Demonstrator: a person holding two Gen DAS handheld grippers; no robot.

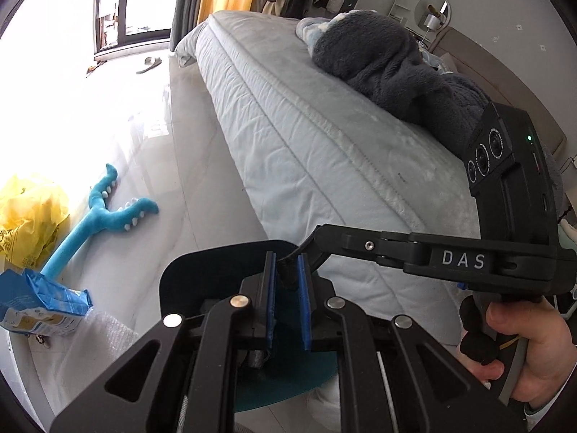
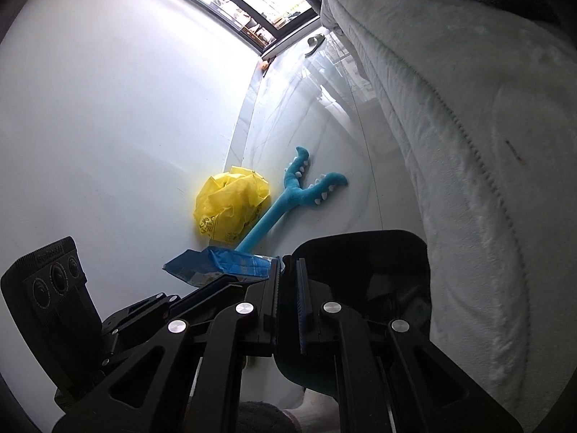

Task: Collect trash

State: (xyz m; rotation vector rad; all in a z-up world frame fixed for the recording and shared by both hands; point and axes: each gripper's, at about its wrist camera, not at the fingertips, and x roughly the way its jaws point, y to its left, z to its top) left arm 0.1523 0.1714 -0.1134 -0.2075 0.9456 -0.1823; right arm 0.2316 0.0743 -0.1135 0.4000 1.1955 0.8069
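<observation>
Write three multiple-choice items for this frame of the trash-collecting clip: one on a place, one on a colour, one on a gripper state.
1. Where does the crumpled plastic bag lie?
A. On the bed
B. On the floor by the wall
C. On the windowsill

2. What colour is the forked plush toy?
A. Blue
B. Red
C. Grey

3. How do the left gripper and right gripper stand?
A. Both wide open
B. Left open, right shut
C. Both shut, together holding a black bag by its rim

Answers: 
1 B, the yellow bag sits on the pale floor against the wall, beside the toy. 
2 A, the toy is bright blue with small white spikes. 
3 C, each pair of blue pads is nearly together with dark bag material pinched between.
</observation>
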